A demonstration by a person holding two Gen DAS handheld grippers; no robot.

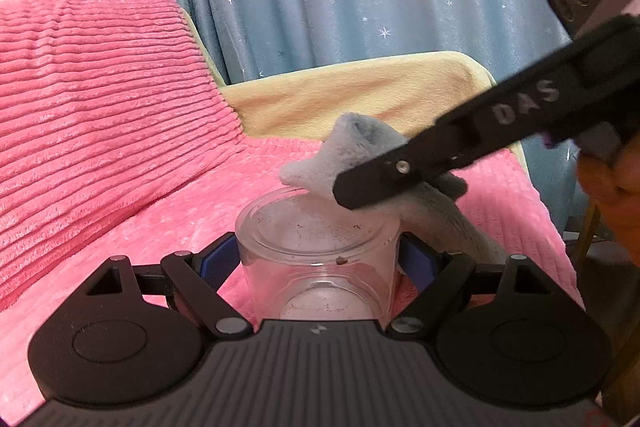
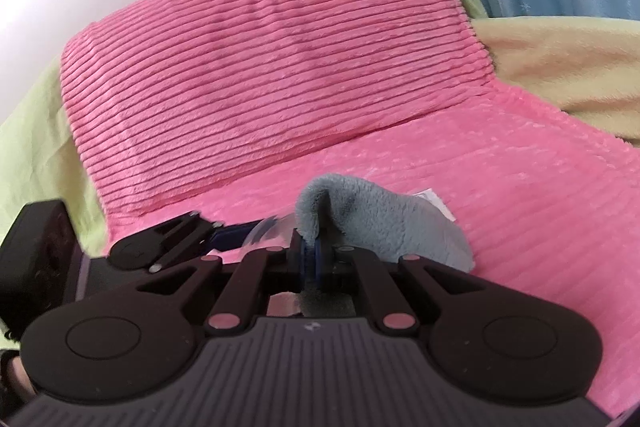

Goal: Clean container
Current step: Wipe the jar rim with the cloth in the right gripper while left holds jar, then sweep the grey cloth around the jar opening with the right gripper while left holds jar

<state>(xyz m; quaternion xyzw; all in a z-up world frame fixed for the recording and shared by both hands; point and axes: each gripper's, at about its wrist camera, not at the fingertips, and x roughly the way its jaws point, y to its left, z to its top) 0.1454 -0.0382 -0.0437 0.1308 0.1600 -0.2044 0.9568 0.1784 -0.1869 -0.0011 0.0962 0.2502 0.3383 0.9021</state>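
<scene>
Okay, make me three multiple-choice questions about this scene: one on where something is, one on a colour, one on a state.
1. Where is the clear container?
A. Between the left gripper's fingers
B. Lying on the yellow blanket
C. Hanging from the curtain

2. What colour is the cloth in the right gripper?
A. Red
B. Grey-blue
C. Black

3. What state is the container's inside in?
A. Filled with water
B. Closed with a lid
C. Open, with dark specks on it

Answers:
1. A, the blue pads sit against both its sides in the left wrist view.
2. B, fluffy grey-blue fabric rises from the shut pads in the right wrist view.
3. C, the mouth is open and crumbs dot the clear wall.
</scene>
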